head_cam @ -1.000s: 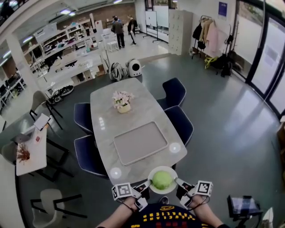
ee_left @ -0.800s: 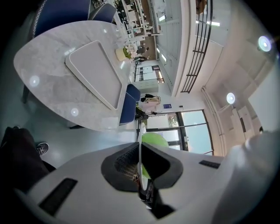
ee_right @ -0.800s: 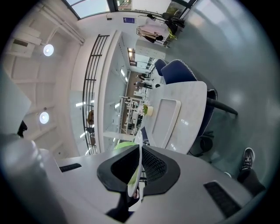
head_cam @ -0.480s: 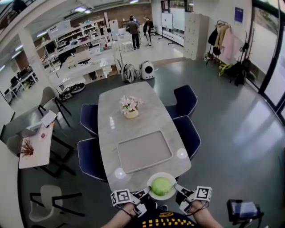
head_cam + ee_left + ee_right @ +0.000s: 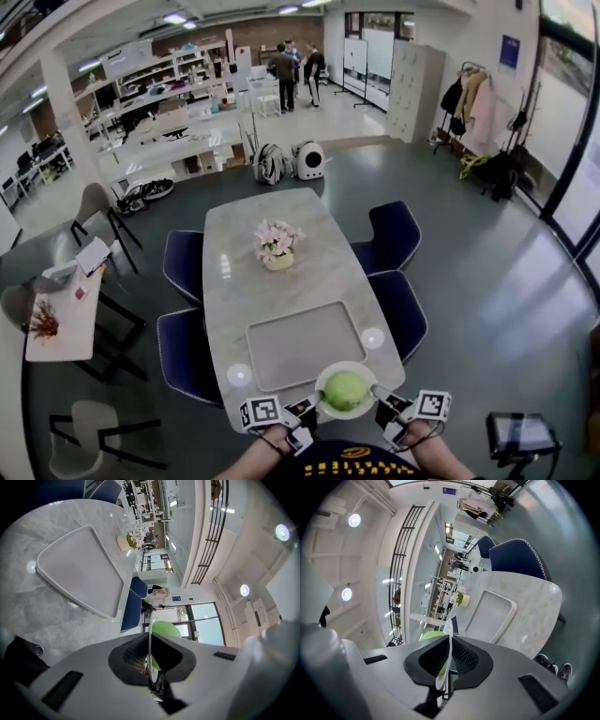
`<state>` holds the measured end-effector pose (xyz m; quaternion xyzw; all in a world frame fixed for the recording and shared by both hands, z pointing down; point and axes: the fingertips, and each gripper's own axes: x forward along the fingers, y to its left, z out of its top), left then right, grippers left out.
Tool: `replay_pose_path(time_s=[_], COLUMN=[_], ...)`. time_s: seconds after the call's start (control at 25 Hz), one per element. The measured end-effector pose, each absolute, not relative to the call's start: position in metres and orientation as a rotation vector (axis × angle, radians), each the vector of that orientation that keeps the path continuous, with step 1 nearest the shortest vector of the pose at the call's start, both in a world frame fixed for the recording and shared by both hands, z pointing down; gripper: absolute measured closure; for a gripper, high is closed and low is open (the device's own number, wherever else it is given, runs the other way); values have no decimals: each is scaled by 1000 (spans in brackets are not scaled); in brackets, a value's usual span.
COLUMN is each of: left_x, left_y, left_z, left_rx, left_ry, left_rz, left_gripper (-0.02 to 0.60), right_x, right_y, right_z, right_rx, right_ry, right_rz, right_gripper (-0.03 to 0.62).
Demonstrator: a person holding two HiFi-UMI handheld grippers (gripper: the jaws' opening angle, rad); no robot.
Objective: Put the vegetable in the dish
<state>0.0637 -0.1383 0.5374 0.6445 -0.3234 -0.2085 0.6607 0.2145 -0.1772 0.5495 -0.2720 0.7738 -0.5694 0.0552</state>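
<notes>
The left gripper [image 5: 309, 405] has its jaws closed on the rim of the dish [image 5: 324, 379] — in the left gripper view the thin white edge stands right between the two dark pads, which press it from both sides. The right gripper [image 5: 382, 397] clamps the opposite side of the rim in the same way, with the white edge caught between its pads.

The vegetable [image 5: 345, 390], round and light green, lies in the dish, between the two grippers. Each gripper view shows it just beyond the jaws, behind the rim.

The dish is at the near end of the table [image 5: 234, 246] — I cannot tell whether it rests on the top or is held just above it. Ahead of both jaws a flat grey tray [image 5: 305, 345] lies on the table, and further ahead stands a flower pot [image 5: 277, 247]. Dark blue chairs [image 5: 398, 230] stand along both long sides of the table.
</notes>
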Motion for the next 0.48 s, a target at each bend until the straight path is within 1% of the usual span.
replay_pose_path(time_s=[0.08,0.16,0.36,0.48], left_x=[55,45,15,-4], left_y=[-150,-160,-178,-182], left_z=[536,532,529,536], left_rx=[1466,1488,1514,1474], left_ry=[-721,-713,-683,-663], left_rz=[-480,-489,-538,-579], left_gripper=[568,568,568,568], right_x=[204,187,155,126], right_y=[-187,-200,-225,-243], right_z=[548,541,541,543], right_rx=[-840,-751,-739,-662], right_ry=[2311,2342,2448,2599], right_rz=[-1784,-1755,-1731,-1639], right_gripper=[572,572,572,572])
